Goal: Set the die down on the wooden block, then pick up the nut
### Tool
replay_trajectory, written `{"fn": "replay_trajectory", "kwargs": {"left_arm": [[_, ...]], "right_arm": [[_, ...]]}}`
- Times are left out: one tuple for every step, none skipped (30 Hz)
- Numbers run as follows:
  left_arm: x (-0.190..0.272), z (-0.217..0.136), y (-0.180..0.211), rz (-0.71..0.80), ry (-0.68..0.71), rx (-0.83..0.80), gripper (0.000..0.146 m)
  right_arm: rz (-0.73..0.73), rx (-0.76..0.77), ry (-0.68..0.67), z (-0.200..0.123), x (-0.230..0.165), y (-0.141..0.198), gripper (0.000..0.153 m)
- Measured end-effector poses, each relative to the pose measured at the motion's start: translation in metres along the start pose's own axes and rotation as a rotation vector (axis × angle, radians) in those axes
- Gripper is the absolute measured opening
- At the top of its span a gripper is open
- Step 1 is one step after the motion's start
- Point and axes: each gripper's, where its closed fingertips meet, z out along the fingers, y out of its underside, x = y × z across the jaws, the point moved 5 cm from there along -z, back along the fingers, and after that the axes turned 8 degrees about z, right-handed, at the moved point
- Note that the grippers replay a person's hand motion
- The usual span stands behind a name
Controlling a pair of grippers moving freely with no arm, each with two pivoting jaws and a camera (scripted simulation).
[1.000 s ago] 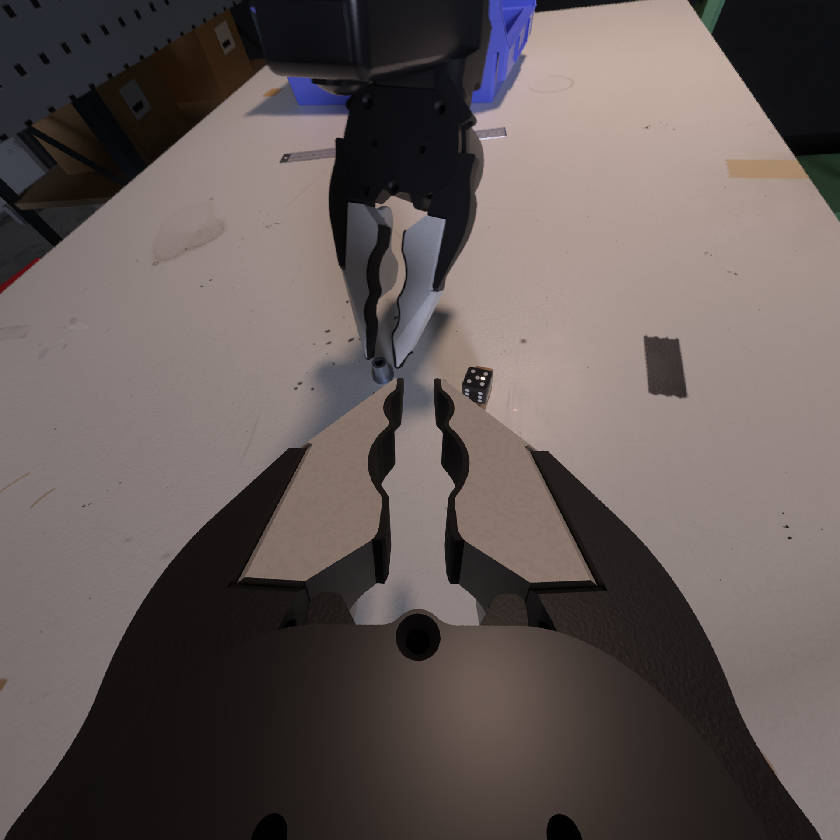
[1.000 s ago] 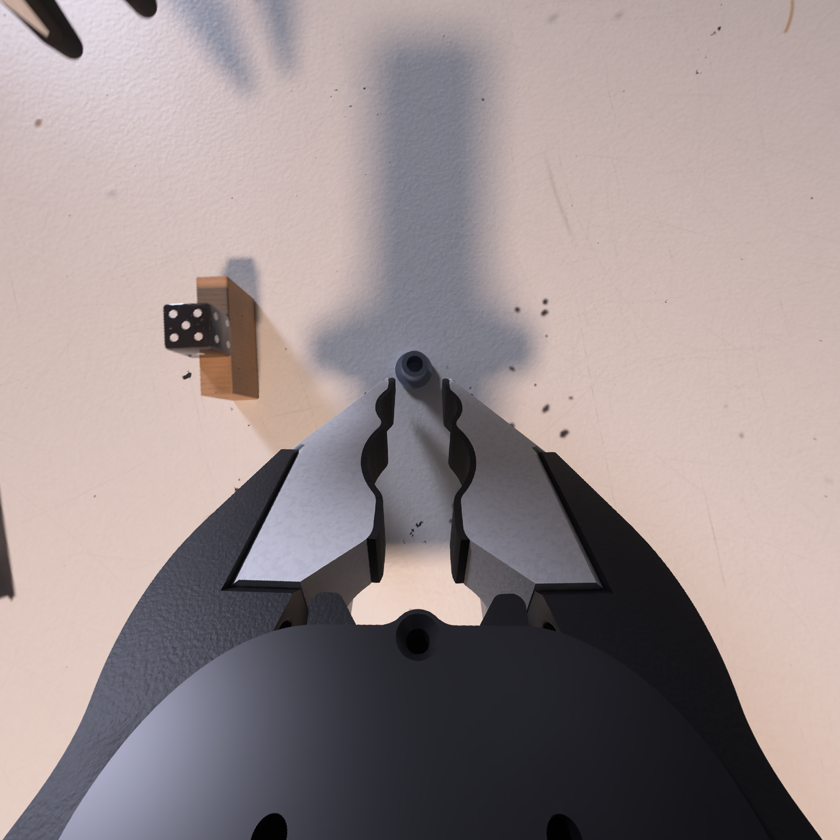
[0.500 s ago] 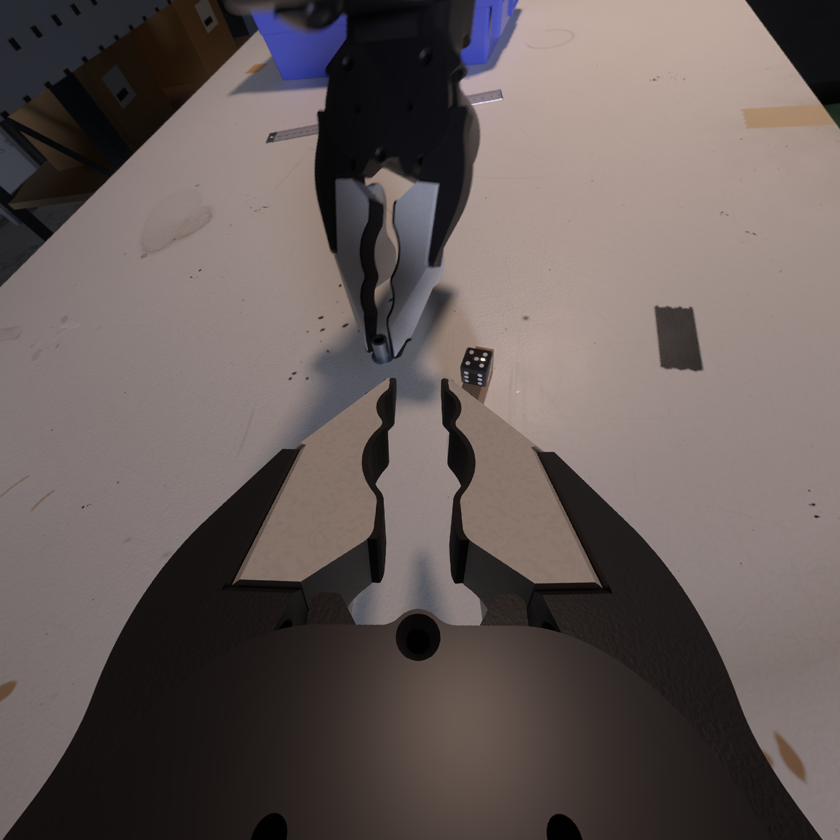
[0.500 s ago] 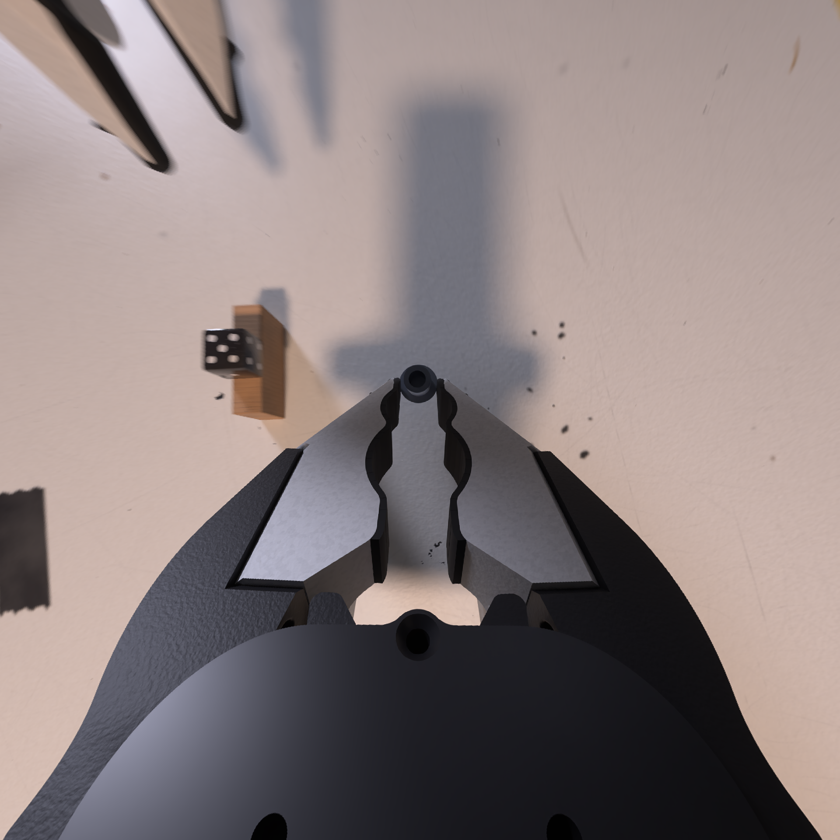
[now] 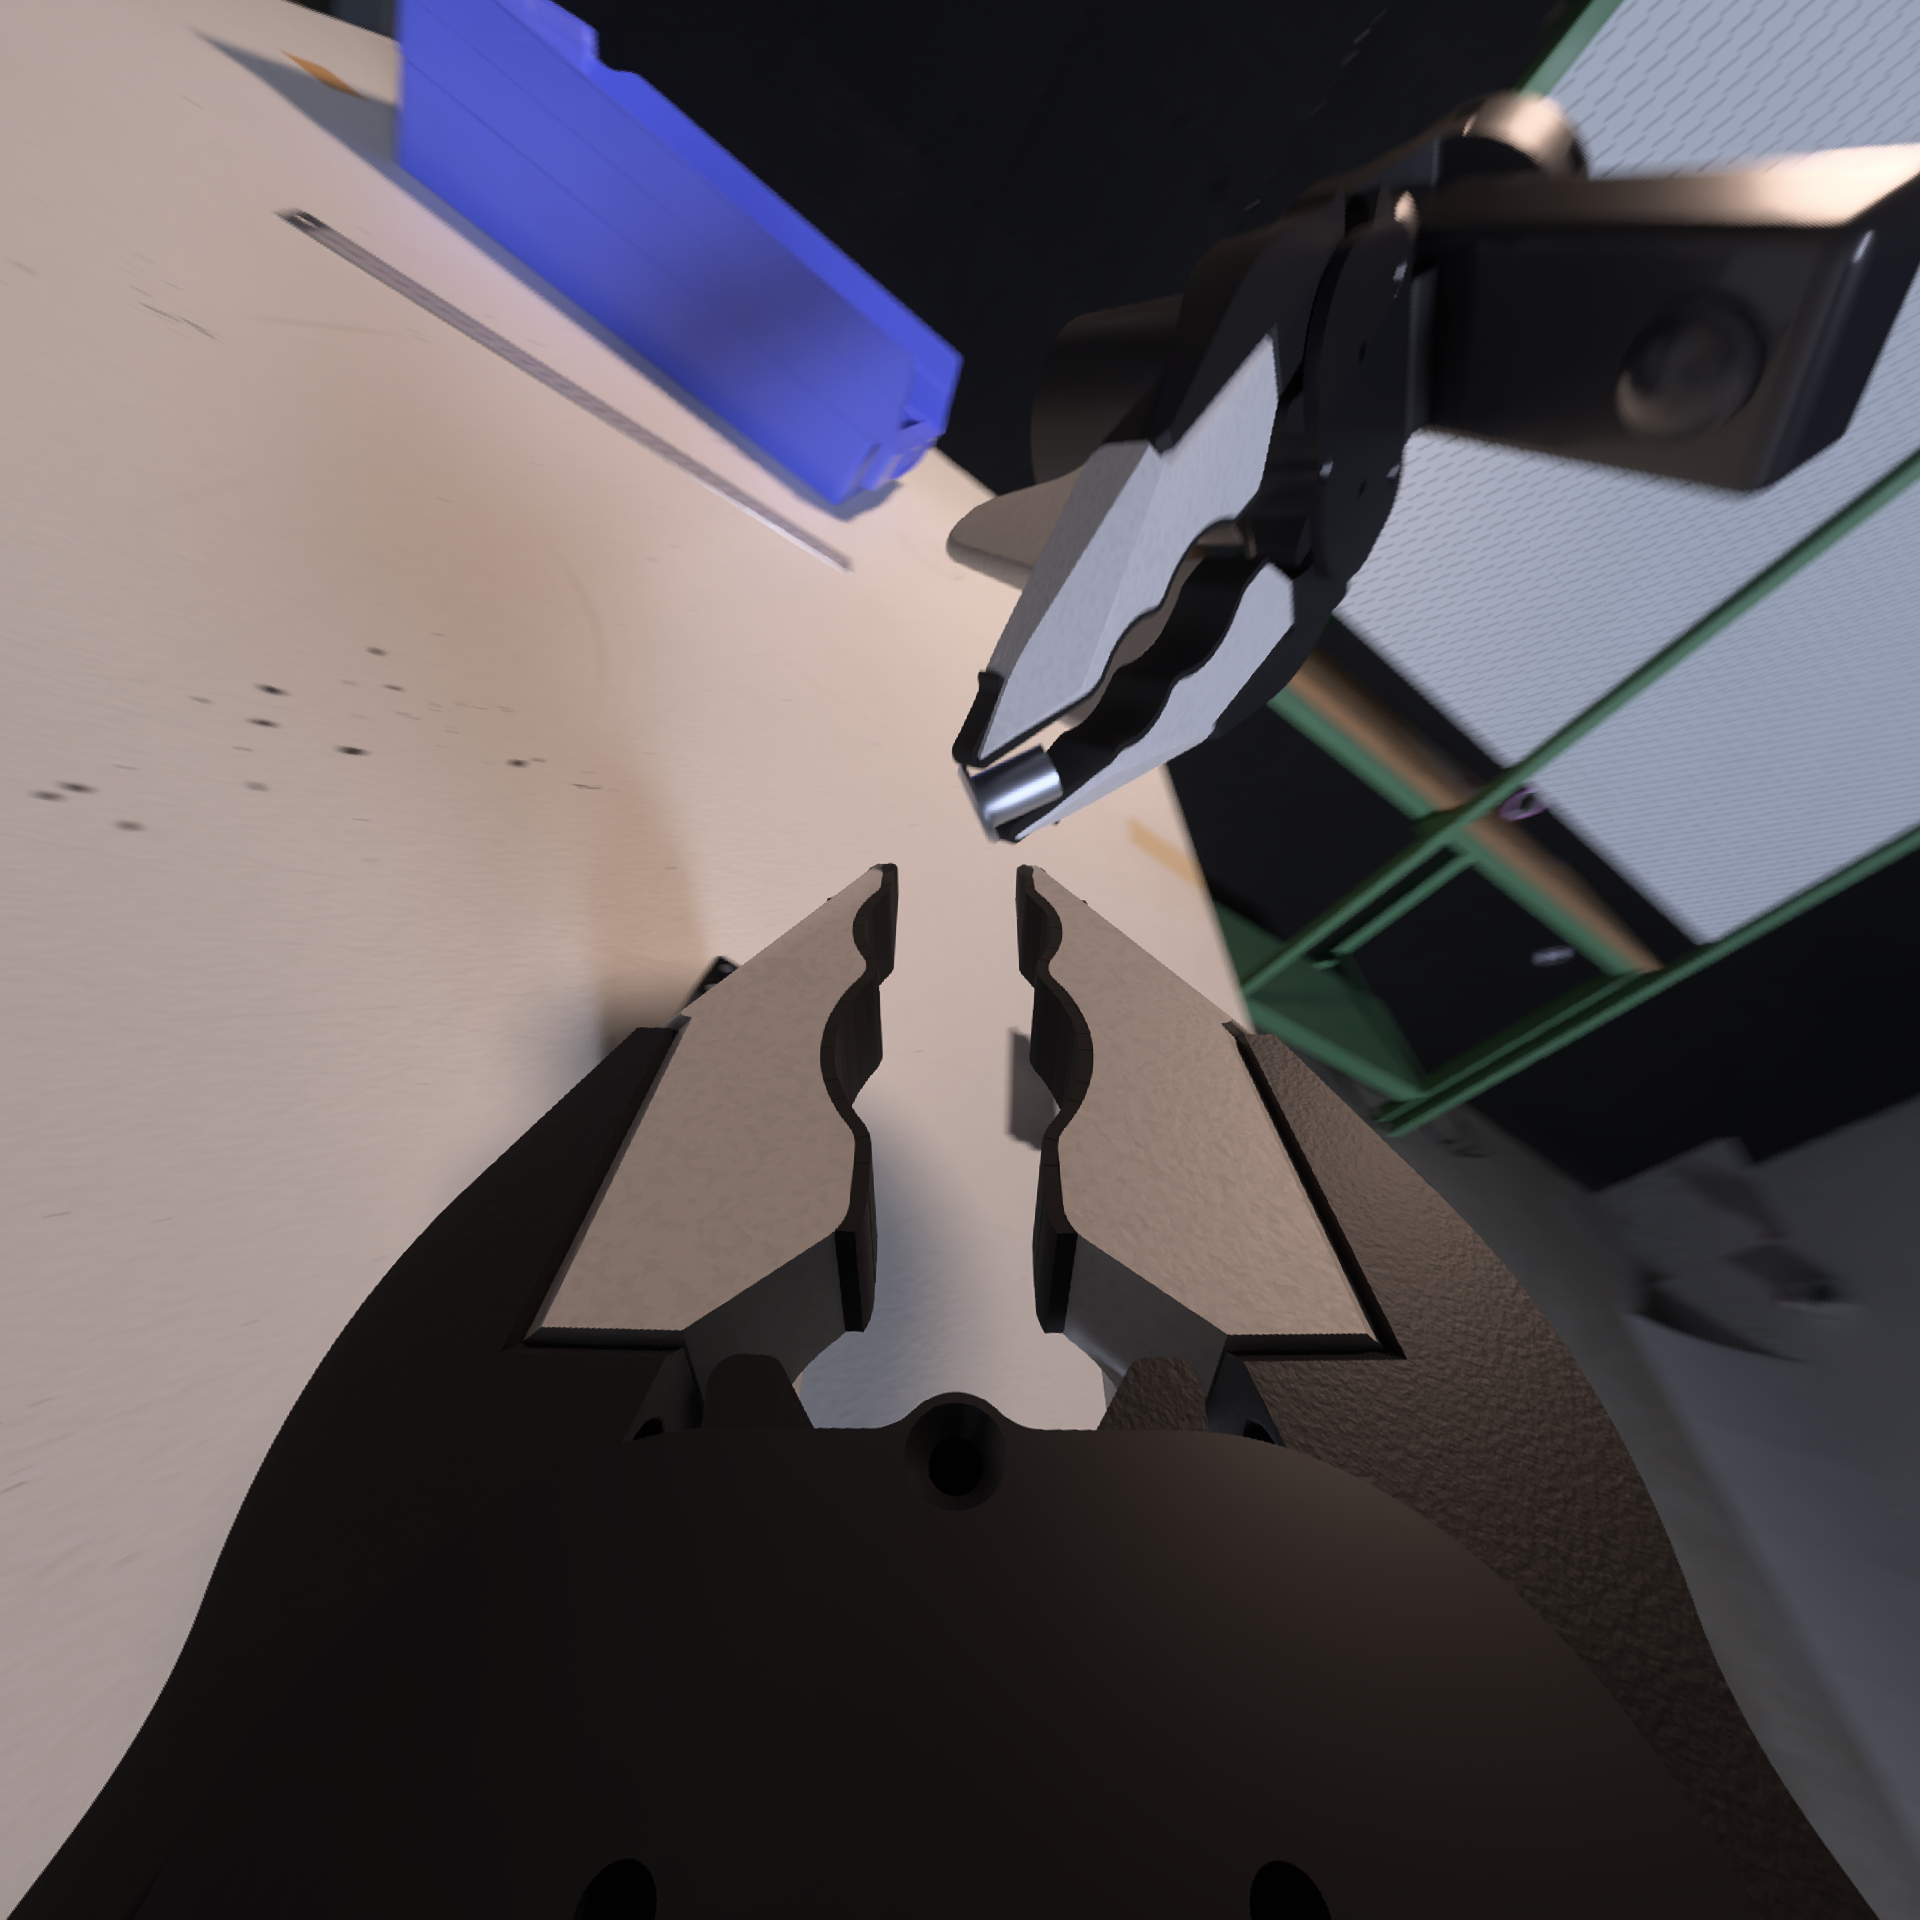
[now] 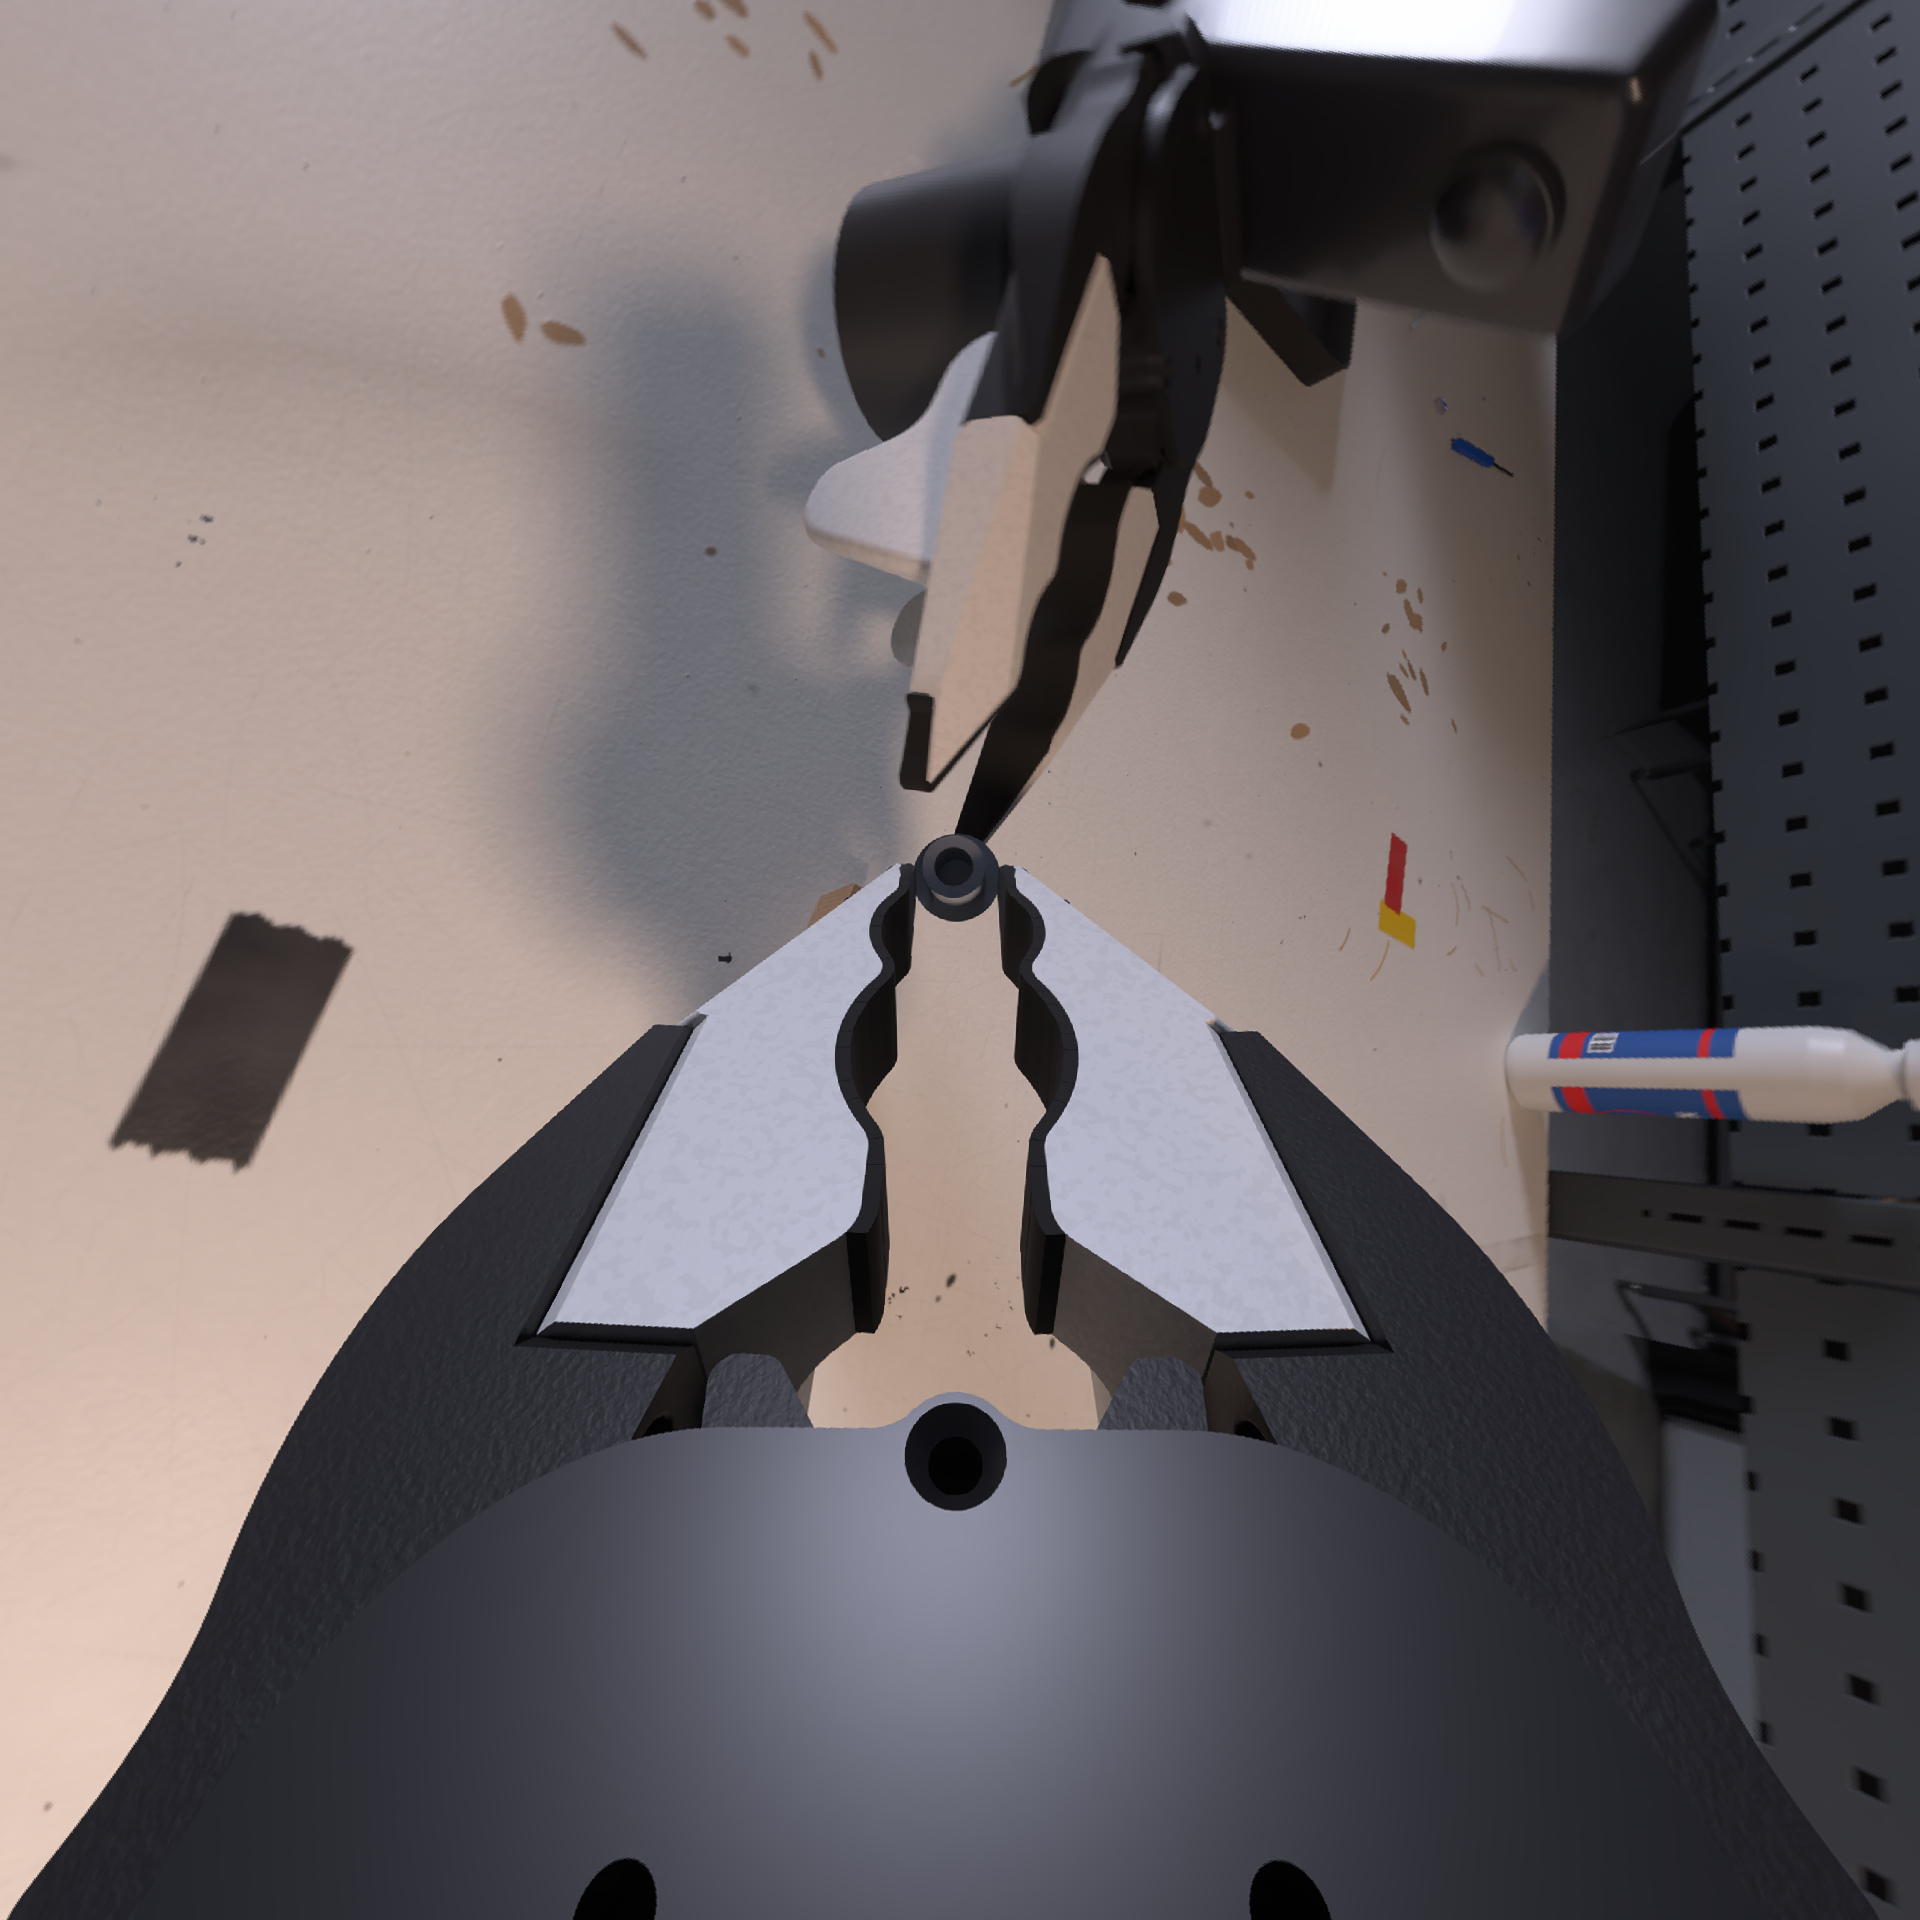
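Lying at the far left of the right wrist view, a dark strip of tape (image 6: pixel 231 1042) is being shown flat on the pale surface (image 6: pixel 416 520). Toward the middle, the nut (image 6: pixel 953 871) is being gripped at the very tips of the right gripper (image 6: pixel 954 883), its jaws clenched on it and its bore being turned toward the camera. Just beyond it, the left gripper (image 6: pixel 961 774) is being seen from the side, close to the nut. At the right, a white tube with blue and red bands (image 6: pixel 1704 1073) is being shown against a dark perforated panel (image 6: pixel 1808 623).

In the left wrist view, a blue bin (image 5: pixel 665 270) and a metal ruler (image 5: pixel 561 384) are being shown at the upper left. The left gripper (image 5: pixel 956 883) is being held with jaws parted and nothing between them. To the right, the nut (image 5: pixel 1013 795) is being carried clear of the surface by the right gripper (image 5: pixel 1023 805).
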Motion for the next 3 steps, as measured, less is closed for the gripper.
{"fn": "replay_trajectory", "kwargs": {"left_arm": [[0.0016,0.0009,0.0000,-0.037,0.042,0.014,0.021],[0.0033,0.0015,0.0001,-0.060,0.075,0.024,0.020],[0.0047,0.0019,0.0003,-0.072,0.100,0.034,0.018]], "right_arm": [[-0.026,-0.016,-0.001,0.0000,-0.0026,-0.0022,0.016],[-0.047,-0.033,0.002,0.0002,-0.0044,-0.0035,0.016],[-0.066,-0.048,0.009,0.0002,-0.0055,-0.0042,0.016]]}}
